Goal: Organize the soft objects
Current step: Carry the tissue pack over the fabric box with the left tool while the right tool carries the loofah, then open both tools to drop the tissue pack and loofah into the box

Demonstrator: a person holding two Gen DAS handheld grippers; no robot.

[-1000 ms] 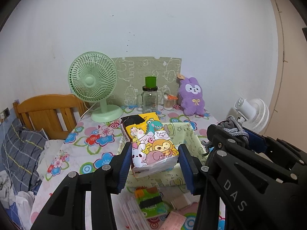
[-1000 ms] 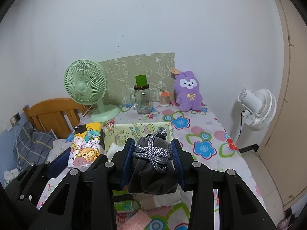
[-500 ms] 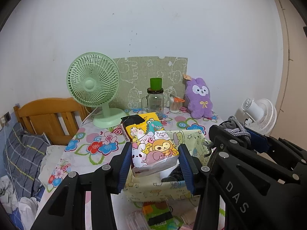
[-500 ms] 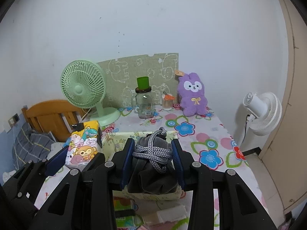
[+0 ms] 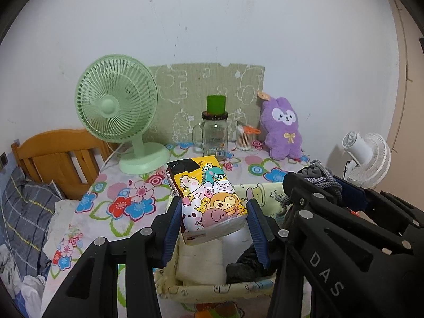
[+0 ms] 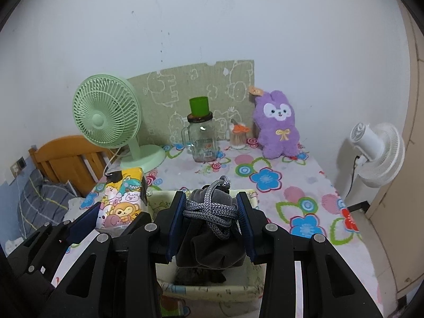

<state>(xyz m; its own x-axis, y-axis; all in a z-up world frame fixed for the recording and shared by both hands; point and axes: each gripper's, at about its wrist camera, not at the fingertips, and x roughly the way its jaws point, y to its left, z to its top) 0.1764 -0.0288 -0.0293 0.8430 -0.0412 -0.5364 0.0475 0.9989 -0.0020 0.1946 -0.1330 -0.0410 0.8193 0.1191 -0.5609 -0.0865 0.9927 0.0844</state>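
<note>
The left tool (image 5: 214, 221) is clamped on a soft pack of tissues (image 5: 209, 198), its blue pads pressing both long sides. The pack is wrapped in glossy yellow plastic printed with cartoon animals: a green dinosaur, a white sheep, an orange monkey, a pink elephant and a white rabbit, with a black graduation cap at the far end. The near end shows a clear wrap over white tissue. It is held tilted, the far end higher, above the left part of a fabric basket (image 5: 212, 288).

The right tool (image 6: 210, 221) grips a dark grey drawstring pouch (image 6: 212, 246) of velvety cloth. The pouch's neck is bunched between the pads, and a thick braided grey cord (image 6: 212, 212) is wound around it, with a loop standing up at the top. The pouch body sags below the pads, hanging over the basket's right part.

The basket is pale yellow-green with small cartoon prints and a soft, slumped rim. Inside it lie a white folded cloth (image 5: 198, 262) at the left and a dark bundle (image 5: 246, 265) at the right.

It stands on a tabletop (image 6: 291, 190) covered with a flowered cloth. Farther back are a green desk fan (image 6: 111, 122), a glass jar with a green cup (image 6: 200, 108) on its lid, and a purple plush rabbit (image 6: 277, 126) against the wall
</note>
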